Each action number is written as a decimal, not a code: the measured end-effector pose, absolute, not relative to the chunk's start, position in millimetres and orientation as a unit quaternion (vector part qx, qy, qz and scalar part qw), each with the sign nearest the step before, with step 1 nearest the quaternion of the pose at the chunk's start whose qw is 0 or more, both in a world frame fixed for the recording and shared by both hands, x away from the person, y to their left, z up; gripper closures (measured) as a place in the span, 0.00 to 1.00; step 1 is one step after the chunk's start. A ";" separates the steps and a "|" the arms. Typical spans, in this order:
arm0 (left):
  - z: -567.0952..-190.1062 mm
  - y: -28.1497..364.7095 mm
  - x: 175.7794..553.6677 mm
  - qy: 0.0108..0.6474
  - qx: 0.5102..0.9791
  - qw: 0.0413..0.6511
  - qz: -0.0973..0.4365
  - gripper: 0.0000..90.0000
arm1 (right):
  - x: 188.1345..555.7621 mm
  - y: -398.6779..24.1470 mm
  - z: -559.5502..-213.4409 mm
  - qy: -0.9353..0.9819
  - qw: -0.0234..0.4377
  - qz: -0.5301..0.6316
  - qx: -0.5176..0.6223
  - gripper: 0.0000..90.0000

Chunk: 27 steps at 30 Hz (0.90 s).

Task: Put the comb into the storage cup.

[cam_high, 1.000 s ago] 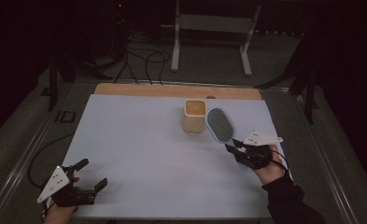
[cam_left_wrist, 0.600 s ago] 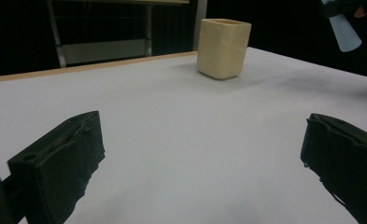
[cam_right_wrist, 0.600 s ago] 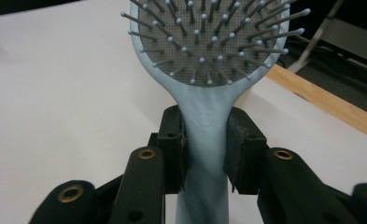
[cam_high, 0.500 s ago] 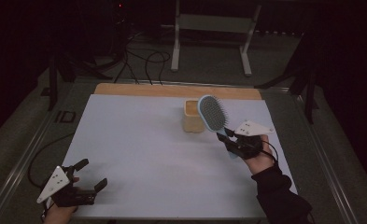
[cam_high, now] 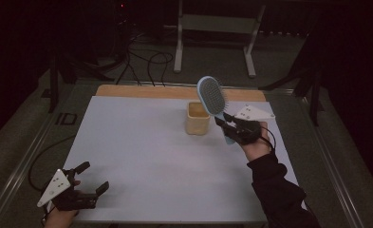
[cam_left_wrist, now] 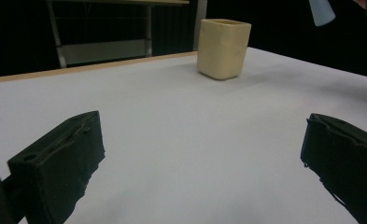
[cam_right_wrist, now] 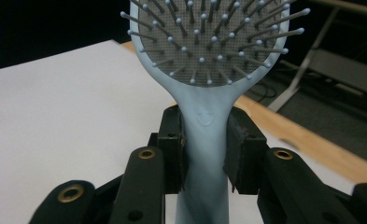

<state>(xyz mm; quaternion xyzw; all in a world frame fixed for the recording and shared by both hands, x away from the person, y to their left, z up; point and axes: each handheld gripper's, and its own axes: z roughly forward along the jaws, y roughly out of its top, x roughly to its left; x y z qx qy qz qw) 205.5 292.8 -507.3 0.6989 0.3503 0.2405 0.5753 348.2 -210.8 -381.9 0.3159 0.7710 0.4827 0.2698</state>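
High view: my right gripper (cam_high: pixel 228 127) clamps the blue hairbrush (cam_high: pixel 211 97) by its handle, head raised beside the yellow cup (cam_high: pixel 197 118). Left gripper (cam_high: pixel 87 178) rests wide open, empty. Carrying step; next, handle down into the cup.

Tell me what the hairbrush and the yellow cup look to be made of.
Hairbrush: likely moulded plastic, pale blue, smooth with a slight sheen; thin ball-tipped pins stand in a grey cushion, perhaps rubber. Cup: cream yellow, matte, with soft rounded corners and slightly uneven walls; perhaps silicone or soft plastic, hard to tell.
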 end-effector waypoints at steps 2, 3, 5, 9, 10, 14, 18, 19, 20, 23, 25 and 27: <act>-507.5 292.9 205.5 0.350 0.699 0.576 0.240 0.00 | 352.7 -209.0 -379.1 0.766 0.266 0.489 0.321 0.78; -507.6 292.9 205.5 0.351 0.699 0.576 0.240 0.00 | 354.4 -207.8 -378.1 0.762 0.273 0.490 0.322 0.78; -507.6 292.8 205.6 0.351 0.699 0.576 0.239 0.00 | 358.5 -206.6 -376.4 0.758 0.270 0.497 0.324 0.78; -507.8 292.8 205.7 0.351 0.699 0.575 0.239 0.00 | 366.1 -202.8 -375.3 0.751 0.279 0.504 0.324 0.78; -507.8 292.9 205.7 0.351 0.699 0.575 0.239 0.00 | 369.0 -201.7 -375.0 0.750 0.274 0.505 0.327 0.78; -507.9 293.2 205.9 0.351 0.699 0.575 0.239 0.00 | 376.0 -199.6 -374.2 0.740 0.278 0.516 0.331 0.78; -508.1 292.8 205.9 0.351 0.701 0.574 0.238 0.00 | 382.4 -197.7 -373.2 0.729 0.280 0.528 0.334 0.78; -508.1 292.8 205.9 0.351 0.701 0.574 0.238 0.00 | 384.3 -197.3 -372.9 0.728 0.281 0.529 0.334 0.78; -508.1 292.9 205.9 0.351 0.701 0.574 0.238 0.00 | 385.4 -196.0 -372.6 0.726 0.283 0.530 0.334 0.78; -508.3 292.9 206.2 0.351 0.700 0.575 0.238 0.00 | 389.9 -192.0 -370.2 0.722 0.284 0.535 0.334 0.78; -508.4 292.7 206.2 0.351 0.700 0.575 0.237 0.00 | 393.6 -189.2 -368.3 0.721 0.279 0.538 0.335 0.78; -508.5 292.7 206.2 0.351 0.700 0.575 0.237 0.00 | 397.0 -185.9 -366.7 0.719 0.280 0.539 0.337 0.78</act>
